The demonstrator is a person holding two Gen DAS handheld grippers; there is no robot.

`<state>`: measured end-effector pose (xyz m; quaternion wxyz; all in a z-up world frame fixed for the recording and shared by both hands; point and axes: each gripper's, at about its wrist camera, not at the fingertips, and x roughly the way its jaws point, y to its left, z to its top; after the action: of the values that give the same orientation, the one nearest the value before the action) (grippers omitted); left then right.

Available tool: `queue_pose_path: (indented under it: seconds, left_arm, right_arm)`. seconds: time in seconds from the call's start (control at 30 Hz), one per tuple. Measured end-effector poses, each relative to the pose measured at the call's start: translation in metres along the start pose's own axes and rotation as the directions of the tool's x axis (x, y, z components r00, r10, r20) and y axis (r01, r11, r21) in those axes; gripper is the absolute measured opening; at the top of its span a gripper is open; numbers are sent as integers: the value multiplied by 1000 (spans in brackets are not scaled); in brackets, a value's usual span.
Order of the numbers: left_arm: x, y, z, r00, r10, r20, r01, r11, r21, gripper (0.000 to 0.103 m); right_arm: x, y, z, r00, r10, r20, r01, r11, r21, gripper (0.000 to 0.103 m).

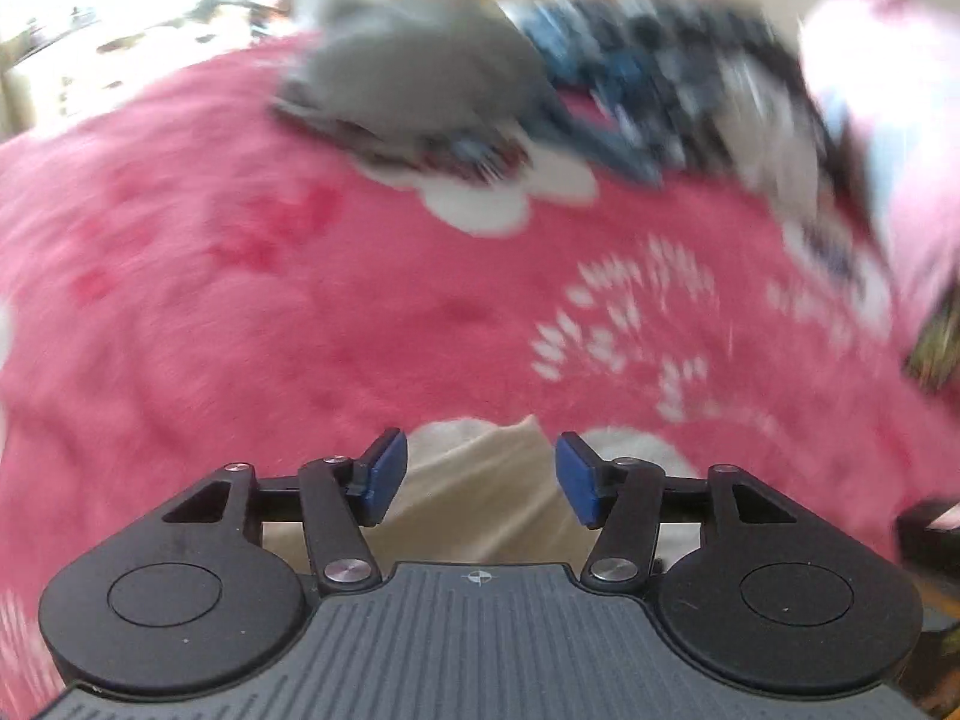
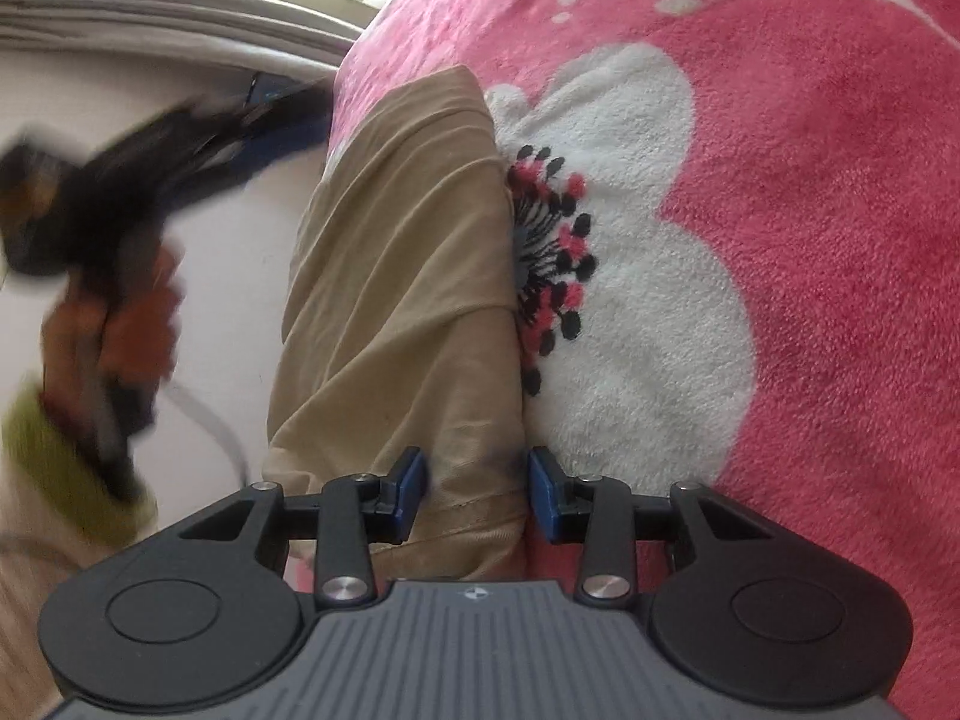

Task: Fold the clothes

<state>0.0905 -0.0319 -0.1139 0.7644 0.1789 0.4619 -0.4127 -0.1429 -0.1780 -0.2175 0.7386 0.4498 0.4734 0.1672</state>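
One pink blanket (image 2: pixel 840 240) with big white flowers covered the bed and filled most of both views, so I took it as my landmark. At the blanket's far side, in the left wrist view, lay a blurred heap: a grey garment (image 1: pixel 414 78) and, just beside it, a dark blue patterned garment (image 1: pixel 648 84), with something pale pink (image 1: pixel 870 108) at the heap's right end. Along the blanket's near edge lay a folded beige garment (image 2: pixel 408 276), its long side resting against one white flower (image 2: pixel 636 276) with a dark and red centre. Off the blanket's edge, a blurred hand (image 2: pixel 120 324) in a yellow-green sleeve held the left tool (image 1: pixel 480 474), whose blue pads stood well apart, gripping nothing, above the beige cloth. The right tool (image 2: pixel 477 495) had its pads partly apart, straddling the beige garment's hem without visibly pinching it.
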Motion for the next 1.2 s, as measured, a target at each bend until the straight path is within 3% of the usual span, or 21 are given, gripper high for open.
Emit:
queue_pose_path:
  seconds: [0.03,0.17,0.2,0.27,0.37,0.5,0.6,0.7,0.77,0.83,0.9,0.97,1.1,1.13,1.2]
  left_arm:
    - [12,-6,4,999,12,-43,-10,999,41,56]
    - [27,-5,5,995,66,-69,-63,997,47,52]
    - [31,-5,5,994,80,-75,-76,996,48,46]
    - [39,-5,6,990,107,-87,-102,993,52,11]
    - [50,-4,7,983,147,-106,-141,988,58,4]
    - [66,-4,8,971,200,-130,-193,979,67,3]
    - [57,-4,12,985,127,-114,-124,992,38,5]
    - [44,-9,16,996,41,-81,-38,999,29,30]
    - [46,-14,17,996,-3,-88,7,999,46,41]
    - [59,-20,15,990,-26,-142,37,996,76,49]
    - [75,-29,11,980,-12,-200,38,991,130,50]
    - [83,-38,4,983,37,-182,-2,982,190,48]
    - [83,-45,-4,982,164,-93,-134,954,269,7]
    - [83,-46,-6,977,205,-67,-177,941,289,1]
    - [83,-37,-9,962,271,-38,-251,929,270,1]
  right_arm:
    - [0,-2,1,1000,4,-3,-4,1000,5,40]
    - [1,-7,2,1000,17,-15,-17,1000,24,38]
    - [2,-8,2,1000,20,-19,-20,999,26,36]
    - [3,-8,1,999,24,-32,-24,1000,14,33]
    - [1,-3,-1,999,12,-41,-13,1000,-21,25]
    - [-6,3,-11,998,-13,-56,11,999,-38,23]
    - [-6,-3,-7,999,-11,-54,11,1000,8,23]
    - [-5,-9,-2,999,-8,-51,10,998,56,27]
    - [0,-13,0,998,-5,-61,11,995,96,33]
    - [5,-15,0,998,-4,-69,12,993,117,34]
    - [11,-13,0,997,7,-77,2,993,117,31]
    - [10,-7,-3,997,2,-74,5,996,87,25]
    - [10,3,-5,997,-26,-72,30,998,49,20]
    - [10,6,-4,997,-30,-73,34,998,49,19]
    - [10,13,-1,996,-38,-75,42,998,49,18]
